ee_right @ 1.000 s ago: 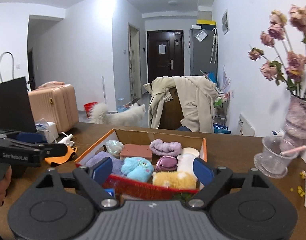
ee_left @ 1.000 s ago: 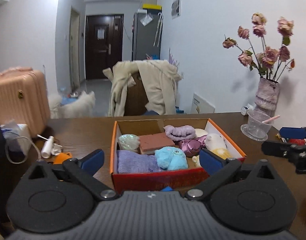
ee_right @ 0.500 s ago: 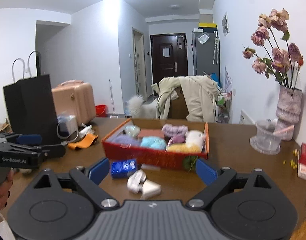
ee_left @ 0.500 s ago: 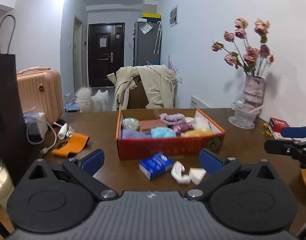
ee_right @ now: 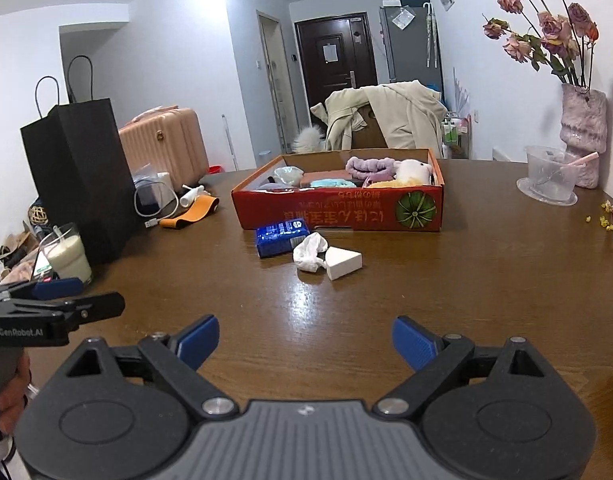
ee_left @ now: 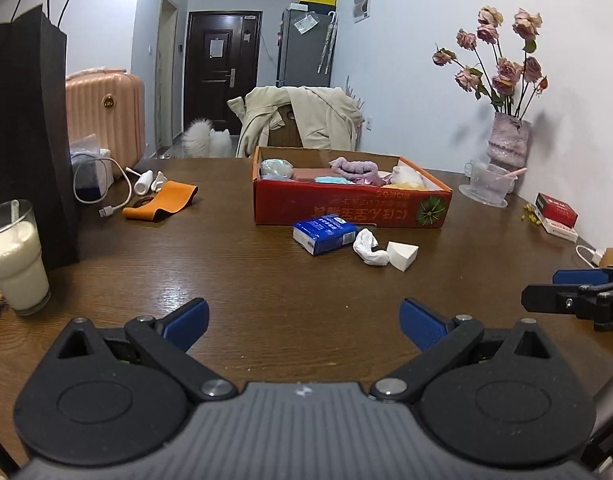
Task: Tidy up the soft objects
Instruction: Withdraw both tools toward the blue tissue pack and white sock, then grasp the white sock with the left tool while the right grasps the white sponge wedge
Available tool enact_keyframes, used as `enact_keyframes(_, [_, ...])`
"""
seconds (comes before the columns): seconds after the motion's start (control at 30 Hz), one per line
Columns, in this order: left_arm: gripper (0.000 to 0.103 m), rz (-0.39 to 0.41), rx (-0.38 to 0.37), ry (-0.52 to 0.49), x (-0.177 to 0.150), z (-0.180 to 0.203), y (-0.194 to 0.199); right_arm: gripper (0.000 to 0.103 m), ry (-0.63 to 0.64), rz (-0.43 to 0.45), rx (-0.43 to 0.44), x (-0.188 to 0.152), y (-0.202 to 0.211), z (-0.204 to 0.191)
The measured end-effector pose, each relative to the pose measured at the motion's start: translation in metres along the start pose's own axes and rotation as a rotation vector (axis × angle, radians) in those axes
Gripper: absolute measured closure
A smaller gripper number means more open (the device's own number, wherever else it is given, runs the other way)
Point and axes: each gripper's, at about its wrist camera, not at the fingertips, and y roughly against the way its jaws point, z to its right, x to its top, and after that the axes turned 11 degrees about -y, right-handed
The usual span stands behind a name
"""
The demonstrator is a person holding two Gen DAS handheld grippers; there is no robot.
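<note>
A red cardboard box (ee_left: pixel 346 206) (ee_right: pixel 338 210) holds several soft things: a purple headband (ee_left: pixel 352 166) (ee_right: pixel 368 165), a white and yellow plush (ee_right: pixel 414 170) and a teal plush (ee_right: pixel 328 183). In front of it on the table lie a blue tissue pack (ee_left: pixel 324 234) (ee_right: pixel 281 236), a crumpled white cloth (ee_left: pixel 368 247) (ee_right: pixel 311 253) and a white wedge sponge (ee_left: pixel 403 255) (ee_right: pixel 343 262). My left gripper (ee_left: pixel 302 322) is open and empty, well short of them. My right gripper (ee_right: pixel 304 340) is open and empty too, beside the left one.
A black paper bag (ee_left: pixel 24 132) and a glass of milk (ee_left: pixel 14 258) stand at the left. An orange strap (ee_left: pixel 162 201) and a white cable (ee_left: pixel 106 196) lie left of the box. A vase of roses (ee_left: pixel 506 140), plastic cup (ee_left: pixel 488 182) and red packet (ee_left: pixel 556 210) are right.
Both grippers have pulled back from over the box towards the near table edge and lowered. The tissue pack, cloth and sponge have come into view in front of the box.
</note>
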Motion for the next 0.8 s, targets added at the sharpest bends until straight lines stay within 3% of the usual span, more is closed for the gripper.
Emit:
enact_keyframes(0.23, [0.0,-0.025,-0.036,0.005,0.006,-0.006,-0.031,0.014,0.009,-0.004,0.013,0.013,-0.025,-0.004])
enact_keyframes(0.57, [0.0,-0.082,-0.115,-0.006,0.028,-0.002,-0.111,0.025,-0.016,-0.047,-0.013,0.036,-0.089,0.007])
enact_keyframes(0.67, [0.011,-0.1,-0.146,-0.038,0.038,0.006,-0.138,0.028,-0.018,-0.056,-0.013,0.044,-0.114,0.013])
enact_keyframes(0.8, [0.035,-0.134,-0.177,-0.083,0.048,0.018,-0.173,0.037,-0.025,-0.081,-0.013,0.055,-0.152,0.023])
